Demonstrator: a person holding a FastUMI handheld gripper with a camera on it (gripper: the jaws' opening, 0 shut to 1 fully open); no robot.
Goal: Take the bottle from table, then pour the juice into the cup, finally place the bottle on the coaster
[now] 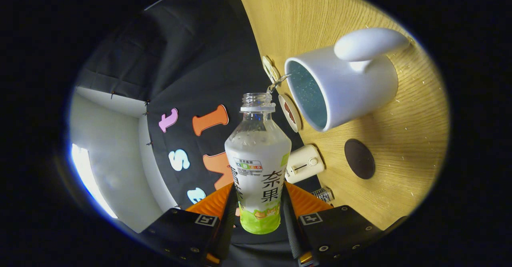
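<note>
You have the clear plastic bottle (258,167), uncapped and wrapped in a white and green label, clamped between the two fingers of your gripper (259,215); both fingers press on its lower half from either side. The whole view is rolled, so the table stands almost on edge next to the bottle. The bottle's open neck points toward the white ceramic cup (344,85), and a thin clear trickle of juice (278,82) leaves the mouth and reaches the cup's rim. The cup has a speckled blue-green inside and a thick rounded handle (370,43) on its outer side; it stands on the light wooden table (404,147), just beyond the bottle's neck.

Beside the cup on the table lies the dark round coaster (359,158), bare and apart from both cup and bottle. Between the bottle's neck and the cup sits a small round white dish with a brown centre (290,112), and another small round disc (270,68) lies further along. Near the coaster, close to your right finger, is a small cream box-shaped device with a knob (304,164), and a ribbed metal piece (325,194) just below it.
</note>
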